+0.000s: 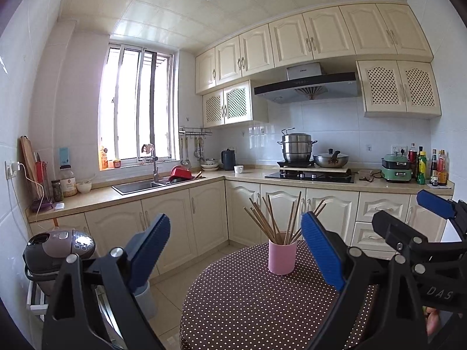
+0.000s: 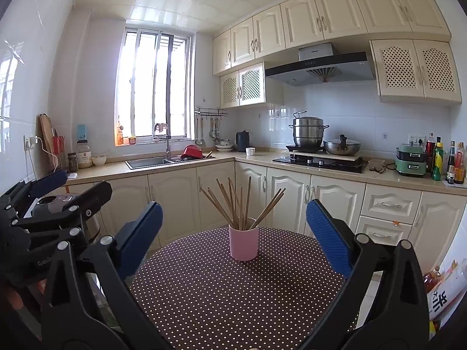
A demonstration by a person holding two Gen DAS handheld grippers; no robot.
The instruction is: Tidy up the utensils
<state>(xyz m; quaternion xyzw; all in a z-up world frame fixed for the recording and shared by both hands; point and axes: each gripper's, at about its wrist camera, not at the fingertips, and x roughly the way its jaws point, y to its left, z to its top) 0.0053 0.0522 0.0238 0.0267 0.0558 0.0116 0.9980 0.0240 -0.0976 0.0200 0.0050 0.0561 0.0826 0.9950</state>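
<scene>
Two hand-held grippers hover wide apart and empty: left hand-held gripper, then right hand-held gripper. Between them, on the dotted table, a pink cup stands upright, its chopsticks fanning upward.

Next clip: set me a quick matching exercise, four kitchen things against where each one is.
Things:
1. pink cup
2. chopsticks
3. steel pot
4. red bowl

Places:
A. by the sink
B. on the dotted tablecloth
C. on the stove
D. standing in the cup

Pairs: 1-B, 2-D, 3-C, 4-A
</scene>
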